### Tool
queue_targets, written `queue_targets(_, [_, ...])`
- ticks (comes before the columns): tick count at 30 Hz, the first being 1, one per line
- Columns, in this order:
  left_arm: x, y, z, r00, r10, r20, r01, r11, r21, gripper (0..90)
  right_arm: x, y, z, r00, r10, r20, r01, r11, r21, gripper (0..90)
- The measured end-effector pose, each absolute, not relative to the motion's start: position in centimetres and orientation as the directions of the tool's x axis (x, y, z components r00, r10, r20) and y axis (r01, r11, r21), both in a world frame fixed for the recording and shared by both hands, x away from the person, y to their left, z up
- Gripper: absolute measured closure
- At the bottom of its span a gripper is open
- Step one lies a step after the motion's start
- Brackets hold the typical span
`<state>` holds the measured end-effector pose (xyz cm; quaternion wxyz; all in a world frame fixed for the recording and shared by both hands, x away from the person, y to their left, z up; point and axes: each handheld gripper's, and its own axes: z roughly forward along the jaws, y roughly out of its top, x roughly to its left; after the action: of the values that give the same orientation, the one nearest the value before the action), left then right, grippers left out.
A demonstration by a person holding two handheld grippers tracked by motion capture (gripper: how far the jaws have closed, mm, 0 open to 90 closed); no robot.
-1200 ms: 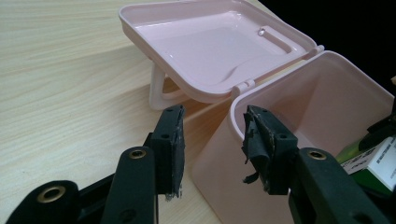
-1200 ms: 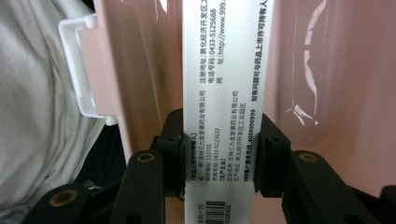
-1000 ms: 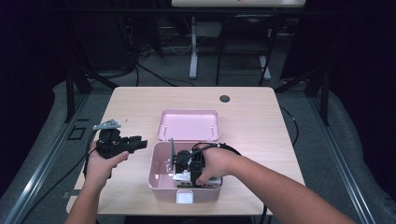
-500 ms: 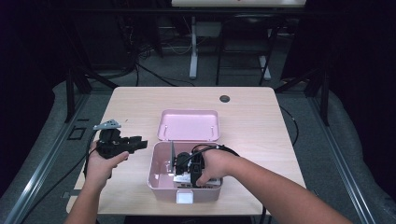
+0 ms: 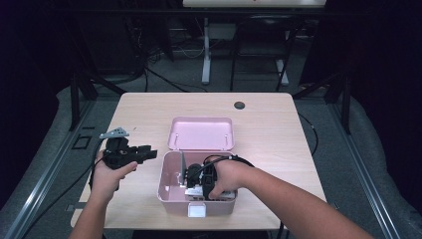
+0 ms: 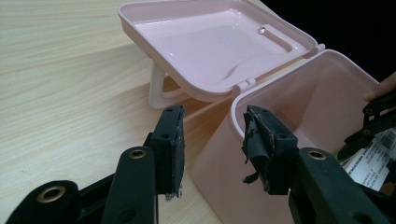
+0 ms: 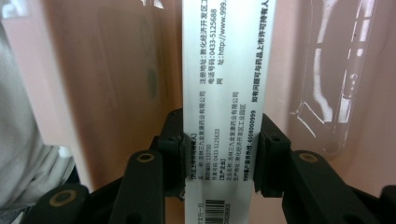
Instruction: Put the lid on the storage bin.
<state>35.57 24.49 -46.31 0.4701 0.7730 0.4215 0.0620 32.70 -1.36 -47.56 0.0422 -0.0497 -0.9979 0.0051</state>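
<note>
Item: white printed carton [image 7: 223,93], a slim medicine-type box with small black print and a barcode at its near end. It stands inside the pink storage box [image 5: 169,191], pinched across its narrow faces by the right tool [image 7: 219,154], jaws closed flat against both sides.

Handling, as judged: light, thin card, likely to dent or crease under a hard squeeze; the smooth printed skin may slip if held loosely. Best hold is where it now sits, across the narrow width near one end, with moderate pressure only.

Container: rigid pink plastic, hinged lid [image 5: 200,133] thrown back and resting on the table [image 5: 278,119] behind it; a white latch at the front wall.

Left tool [image 6: 212,140]: jaws parted, holding nothing, poised just outside the box's left wall; one pad [image 6: 257,140] is frayed.

By view: the right gripper view gives the print and the pinch at close range, plus the glossy inner walls. The high view gives the layout, both hands [image 5: 107,174] and other contents, indistinct, in the box. The left gripper view gives the hinge and the lid's underside.
</note>
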Motion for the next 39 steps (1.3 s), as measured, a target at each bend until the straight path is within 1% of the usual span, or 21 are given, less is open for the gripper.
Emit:
queue_targets(15, [35.65, 24.49, -46.45, 0.637, 0.709, -0.301, 0.595, -0.205, 0.777, 57.6, 32.81, -1.4, -48.04, -0.99, 0.111, 0.091, 0.11, 0.994, -0.009, 60.7])
queue_targets(22, [35.63, 24.55, -46.43, 0.636, 0.71, -0.302, 0.595, -0.201, 0.778, 57.6, 32.88, -1.4, -47.97, -0.987, 0.116, 0.109, 0.116, 0.993, -0.005, 58.5])
queue_targets(28, [35.61, 24.51, -46.43, 0.635, 0.711, -0.302, 0.596, -0.202, 0.778, 57.5, 32.82, -1.54, -47.8, -0.987, 0.116, 0.11, 0.117, 0.993, 0.002, 59.5])
queue_targets(35, [35.65, 24.55, -46.46, 0.635, 0.711, -0.302, 0.596, -0.202, 0.778, 57.6, 32.63, -1.61, -47.78, -0.99, 0.078, 0.116, 0.08, 0.997, 0.015, 60.3])
queue_targets(39, [35.64, 24.54, -46.45, 0.635, 0.711, -0.301, 0.595, -0.202, 0.778, 57.5, 32.59, -1.61, -47.78, -0.99, 0.078, 0.118, 0.08, 0.997, 0.016, 60.1])
